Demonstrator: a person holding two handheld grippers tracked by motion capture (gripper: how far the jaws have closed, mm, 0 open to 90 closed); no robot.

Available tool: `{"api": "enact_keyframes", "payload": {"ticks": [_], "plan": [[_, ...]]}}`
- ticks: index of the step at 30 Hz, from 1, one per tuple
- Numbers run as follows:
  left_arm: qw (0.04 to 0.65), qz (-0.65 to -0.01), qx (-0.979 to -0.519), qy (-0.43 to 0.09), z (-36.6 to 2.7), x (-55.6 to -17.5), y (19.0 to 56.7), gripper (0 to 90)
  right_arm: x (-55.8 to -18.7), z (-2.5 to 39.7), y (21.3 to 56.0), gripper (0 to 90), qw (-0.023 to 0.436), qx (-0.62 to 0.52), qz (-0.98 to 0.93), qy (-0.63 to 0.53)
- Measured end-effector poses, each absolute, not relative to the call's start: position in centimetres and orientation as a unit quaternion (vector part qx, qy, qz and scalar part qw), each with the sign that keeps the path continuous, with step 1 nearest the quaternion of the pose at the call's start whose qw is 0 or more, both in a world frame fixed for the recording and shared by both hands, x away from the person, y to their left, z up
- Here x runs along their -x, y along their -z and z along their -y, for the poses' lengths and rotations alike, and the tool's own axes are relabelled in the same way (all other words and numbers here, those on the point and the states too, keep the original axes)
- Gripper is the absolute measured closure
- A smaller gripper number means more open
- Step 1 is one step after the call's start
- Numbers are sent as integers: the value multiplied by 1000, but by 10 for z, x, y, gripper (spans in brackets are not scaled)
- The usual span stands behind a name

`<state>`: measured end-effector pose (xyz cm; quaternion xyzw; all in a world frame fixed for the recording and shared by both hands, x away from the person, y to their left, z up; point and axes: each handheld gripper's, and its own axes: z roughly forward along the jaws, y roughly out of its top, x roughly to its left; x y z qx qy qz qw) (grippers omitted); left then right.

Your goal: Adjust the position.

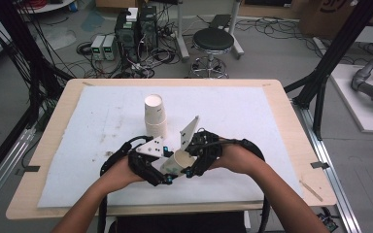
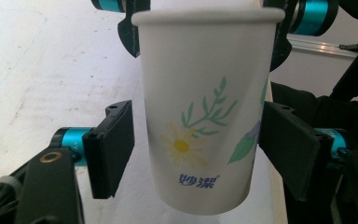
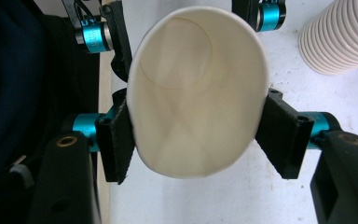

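Observation:
A white paper cup point(image 1: 175, 162) printed with a daisy and green leaves hangs above the table's front middle, between both grippers. My right gripper point(image 3: 198, 137) is shut on its rim, and the cup's mouth point(image 3: 196, 93) is squeezed into an oval. My left gripper point(image 2: 198, 154) straddles the cup's body point(image 2: 200, 116). A strip of white table shows between its left jaw and the cup wall, while its right jaw sits at the cup's edge. In the high view the left gripper point(image 1: 162, 170) and right gripper point(image 1: 190, 159) meet at the cup.
A stack of upturned paper cups point(image 1: 155, 114) stands just behind the grippers, and appears as a ribbed stack point(image 3: 340, 42) in the right gripper view. A white mat point(image 1: 102, 111) covers the wooden table point(image 1: 291, 145). A stool point(image 1: 212, 46) and electronics stand on the floor beyond.

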<state>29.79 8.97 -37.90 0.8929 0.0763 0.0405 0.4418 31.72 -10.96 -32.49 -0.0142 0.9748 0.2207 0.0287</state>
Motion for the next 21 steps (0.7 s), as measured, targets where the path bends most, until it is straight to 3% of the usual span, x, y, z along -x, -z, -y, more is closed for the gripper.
{"api": "enact_keyframes", "payload": {"ticks": [7, 15, 21], "plan": [[438, -70, -896, -33, -86, -298, 380, 364, -316, 106, 328, 351, 31, 19, -978, -207], [445, -73, -892, -22, -86, -298, 382, 373, -315, 106, 328, 349, 30, 27, -978, -207], [465, -80, -881, -21, -89, -297, 384, 344, -315, 108, 325, 258, 20, 18, -971, -238]]}}
